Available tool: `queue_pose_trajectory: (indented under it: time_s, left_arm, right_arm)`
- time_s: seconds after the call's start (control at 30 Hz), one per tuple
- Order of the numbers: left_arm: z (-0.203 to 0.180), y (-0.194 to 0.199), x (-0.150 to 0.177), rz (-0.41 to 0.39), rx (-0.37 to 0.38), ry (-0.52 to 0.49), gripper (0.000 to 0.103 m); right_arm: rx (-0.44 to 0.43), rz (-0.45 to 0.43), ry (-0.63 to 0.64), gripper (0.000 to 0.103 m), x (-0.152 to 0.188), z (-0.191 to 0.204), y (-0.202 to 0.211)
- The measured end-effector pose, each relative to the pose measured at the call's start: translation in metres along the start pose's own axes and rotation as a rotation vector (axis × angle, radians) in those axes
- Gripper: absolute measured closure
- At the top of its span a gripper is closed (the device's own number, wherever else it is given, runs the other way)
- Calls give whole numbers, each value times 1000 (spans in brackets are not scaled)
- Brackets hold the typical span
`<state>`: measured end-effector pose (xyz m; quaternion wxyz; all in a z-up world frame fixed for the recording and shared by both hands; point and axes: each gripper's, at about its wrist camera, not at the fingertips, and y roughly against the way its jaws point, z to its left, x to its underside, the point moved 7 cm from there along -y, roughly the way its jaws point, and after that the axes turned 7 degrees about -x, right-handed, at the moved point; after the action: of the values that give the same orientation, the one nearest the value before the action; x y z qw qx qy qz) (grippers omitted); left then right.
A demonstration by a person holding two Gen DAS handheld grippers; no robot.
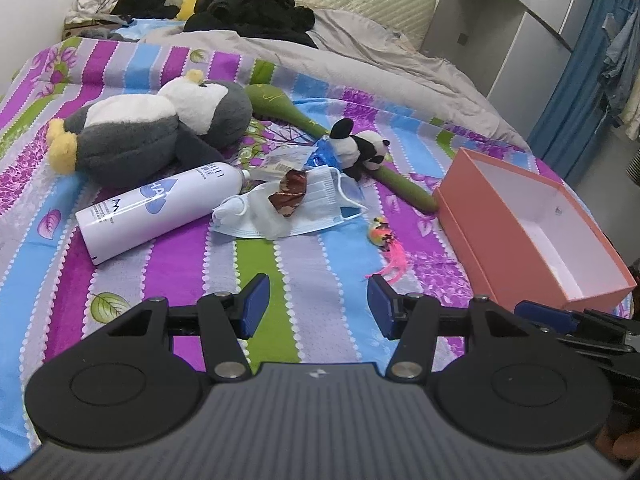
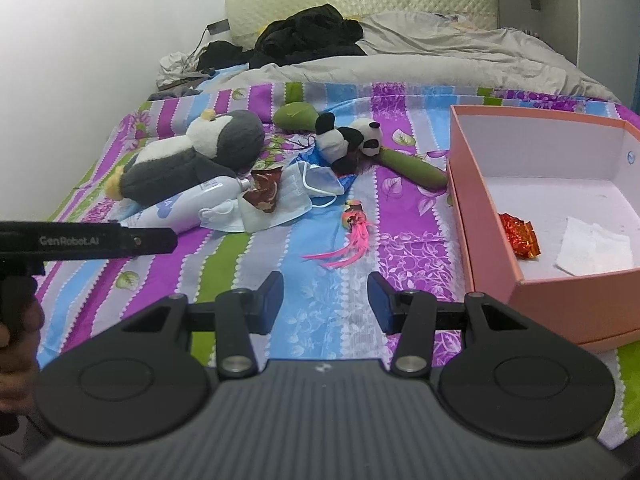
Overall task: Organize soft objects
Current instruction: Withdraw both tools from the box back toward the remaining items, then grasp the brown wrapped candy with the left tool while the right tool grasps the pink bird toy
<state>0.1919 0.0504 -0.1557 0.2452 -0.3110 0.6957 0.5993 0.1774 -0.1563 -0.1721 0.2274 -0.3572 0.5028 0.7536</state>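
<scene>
Fingers [image 1: 256,304] spread on both grippers; only right view shows box's [image 2: 472,216] red wrapper [image 2: 520,236].

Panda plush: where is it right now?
The panda plush lies mid-bed in both wrist views, on the green stick-shaped toy, right of the penguin plush, left of the pink box.

White bottle [image 1: 160,208], black clothes [image 1: 248,12]

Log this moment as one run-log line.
phase: approach | left gripper: open, empty | right gripper: open, empty | penguin plush, panda plush: on bed | pink box: beside them
</scene>
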Motion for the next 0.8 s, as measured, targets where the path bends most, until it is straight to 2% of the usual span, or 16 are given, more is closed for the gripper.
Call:
queue_pose_trajectory:
  time_s: [0.3,0.47,0.63,0.8]
  left_arm:
    - [6,-36,3,15,-2,-2,43]
    - [15,-55,3,23,-7,37,45]
    - [18,-67,-4,30,67,118,48]
    - [10,-86,-15,25,80,104,49]
  right_arm:
    - [-7,14,27,54,0,-1,-32]
    - [-12,12,31,55,-2,-3,-50]
    - [-7,15,29,55,-5,-10,-70]
    - [7,23,4,57,-10,-23,-93]
